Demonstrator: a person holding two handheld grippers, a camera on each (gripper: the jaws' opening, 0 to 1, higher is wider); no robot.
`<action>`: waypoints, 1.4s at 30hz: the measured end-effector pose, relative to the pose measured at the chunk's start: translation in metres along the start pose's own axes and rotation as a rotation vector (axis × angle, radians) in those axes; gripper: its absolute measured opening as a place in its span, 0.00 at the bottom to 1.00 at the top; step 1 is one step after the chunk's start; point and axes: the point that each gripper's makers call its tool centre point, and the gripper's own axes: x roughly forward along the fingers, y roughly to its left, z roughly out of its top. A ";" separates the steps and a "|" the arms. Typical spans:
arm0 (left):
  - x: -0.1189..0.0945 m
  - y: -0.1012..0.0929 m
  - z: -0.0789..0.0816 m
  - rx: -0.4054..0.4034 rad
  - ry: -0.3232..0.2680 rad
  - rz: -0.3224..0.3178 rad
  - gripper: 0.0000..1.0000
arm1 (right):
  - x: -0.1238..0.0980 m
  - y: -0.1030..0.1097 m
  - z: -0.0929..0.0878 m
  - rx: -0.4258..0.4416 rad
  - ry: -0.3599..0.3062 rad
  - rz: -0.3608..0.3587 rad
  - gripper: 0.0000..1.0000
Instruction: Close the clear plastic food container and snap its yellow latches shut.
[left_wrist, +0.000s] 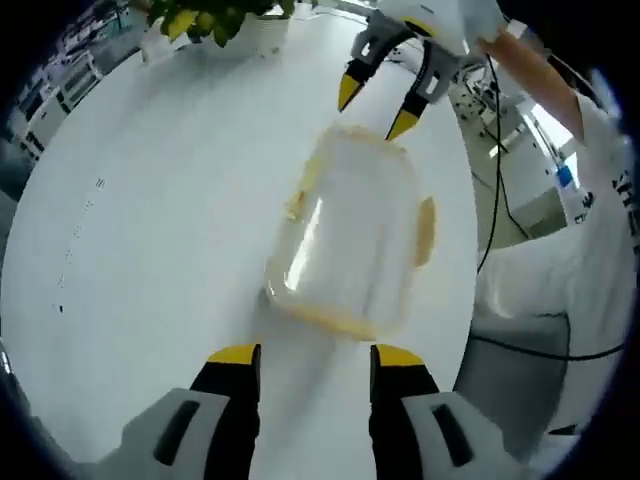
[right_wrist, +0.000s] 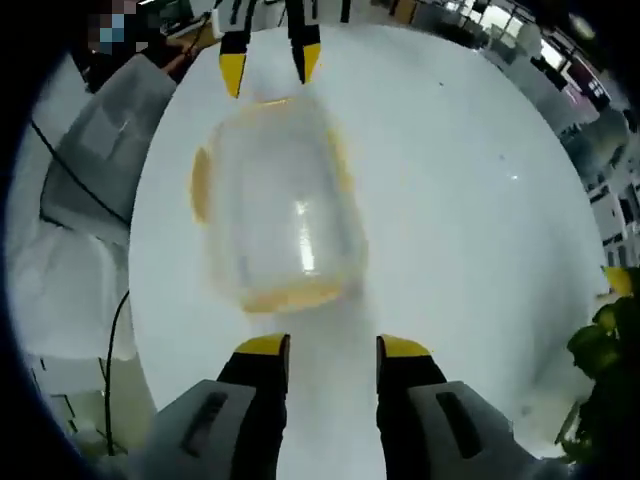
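The white table (left_wrist: 150, 230) carries everything here, and the clear container (left_wrist: 350, 235) sits near its middle with the lid apparently already laid on top, though blur leaves the fit of the lid uncertain. In the left gripper view the container lies at 12 o'clock from the left gripper (left_wrist: 315, 352), just ahead of its yellow tips, with the right gripper (left_wrist: 378, 108) meeting the far end from about 1 o'clock. In the right gripper view the same container (right_wrist: 275, 215) lies at 12 o'clock from the right gripper (right_wrist: 332, 345), and the left gripper (right_wrist: 268, 62) shows beyond it. Both grippers stand with their jaws spread and nothing between them (neither touches the container as far as I can tell). The yellow latches (left_wrist: 427, 230) appear as soft yellow bands along the rim, 1 at the side and others at the ends; whether any is snapped down cannot be told. To do this step well, I judge that 1 gripper should steady the container against sliding on the smooth table while the other presses a latch flat toward the wall. Work the 2 opposite latches in turn so the lid seats evenly. A potted plant (left_wrist: 215, 20) stands at the table's far edge, well apart.
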 end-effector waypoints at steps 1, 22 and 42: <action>-0.002 0.001 0.001 -0.044 -0.020 0.001 0.37 | -0.001 -0.001 0.000 0.033 -0.006 0.001 0.29; 0.022 -0.015 -0.010 -0.802 -0.136 -0.120 0.26 | 0.000 0.024 0.027 0.784 -0.197 0.304 0.32; 0.032 -0.019 -0.002 -0.884 -0.104 -0.143 0.18 | 0.012 0.031 0.029 0.799 -0.159 0.339 0.24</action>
